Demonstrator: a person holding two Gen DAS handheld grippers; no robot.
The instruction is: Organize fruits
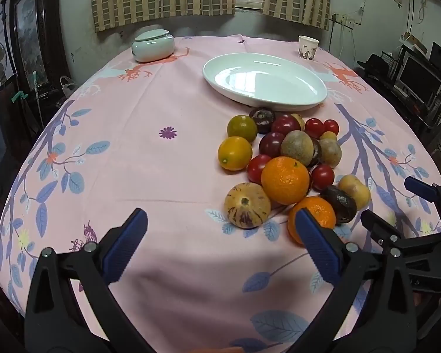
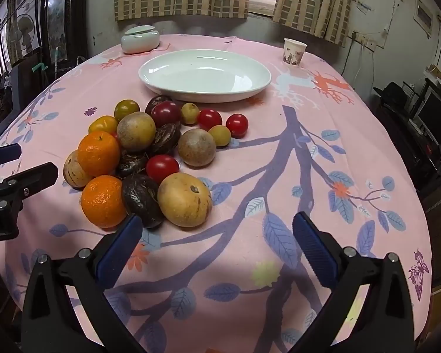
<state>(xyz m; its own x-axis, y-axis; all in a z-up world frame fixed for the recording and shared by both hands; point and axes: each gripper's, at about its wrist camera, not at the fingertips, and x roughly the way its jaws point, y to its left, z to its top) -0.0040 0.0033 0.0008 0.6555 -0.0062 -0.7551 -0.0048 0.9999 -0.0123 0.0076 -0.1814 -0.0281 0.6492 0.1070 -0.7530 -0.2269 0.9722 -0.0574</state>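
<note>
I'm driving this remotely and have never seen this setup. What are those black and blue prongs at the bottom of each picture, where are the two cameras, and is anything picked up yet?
The prongs are two-finger grippers, one in each of a person's hands. Each picture comes from a camera mounted on a gripper and looking forward along its fingers, so the room looks bent at the edges.

In the left wrist view you see the left gripper; in the right wrist view, the right gripper. Both are open and hold nothing.

On the pink tablecloth lies a pile of fruit, including two oranges, small red fruits and dark wrinkled ones. Behind the pile is an empty white oval dish. Farther back stand a lidded pale jar and a paper cup.
</note>
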